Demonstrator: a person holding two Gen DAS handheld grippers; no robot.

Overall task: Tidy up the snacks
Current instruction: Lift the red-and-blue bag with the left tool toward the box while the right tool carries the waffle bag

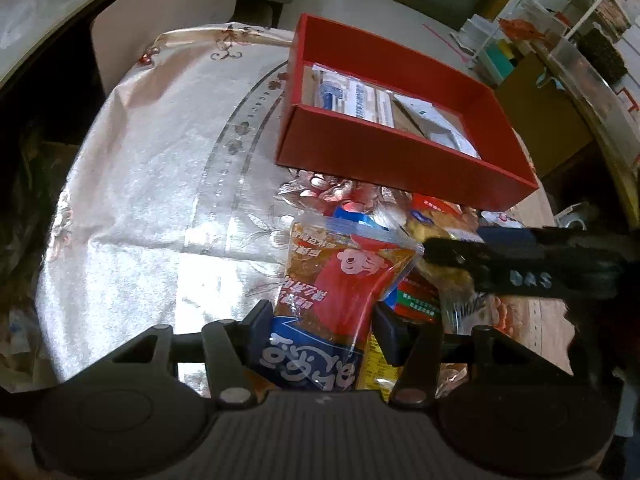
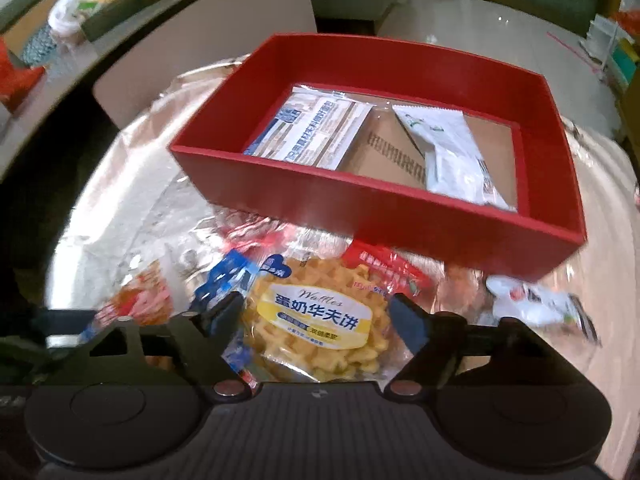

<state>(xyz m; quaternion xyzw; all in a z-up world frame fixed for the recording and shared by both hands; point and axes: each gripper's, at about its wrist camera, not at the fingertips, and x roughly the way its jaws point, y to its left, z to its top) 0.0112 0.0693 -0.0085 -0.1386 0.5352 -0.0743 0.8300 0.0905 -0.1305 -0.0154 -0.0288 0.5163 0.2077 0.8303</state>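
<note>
My left gripper (image 1: 322,324) is shut on a red and blue snack packet (image 1: 340,276), held up over the shiny tablecloth (image 1: 160,200). Past it stands the open red box (image 1: 400,168), with two flat packets lying in it: a blue-white one (image 2: 308,132) and a white one (image 2: 452,152). My right gripper (image 2: 318,312) stands open astride a yellow waffle packet (image 2: 320,320) in the snack pile in front of the red box (image 2: 360,208). Its fingers sit at the packet's sides, and the wrapper shows no squeeze. In the left wrist view the right gripper (image 1: 456,242) comes in from the right over the same pile.
More loose snacks lie around the waffle: a red packet (image 2: 384,268), a blue one (image 2: 224,280), an orange one (image 2: 140,292) and a white one (image 2: 536,304). A pale chair back (image 1: 160,20) stands behind the table's far left edge. Shelves and boxes fill the right background.
</note>
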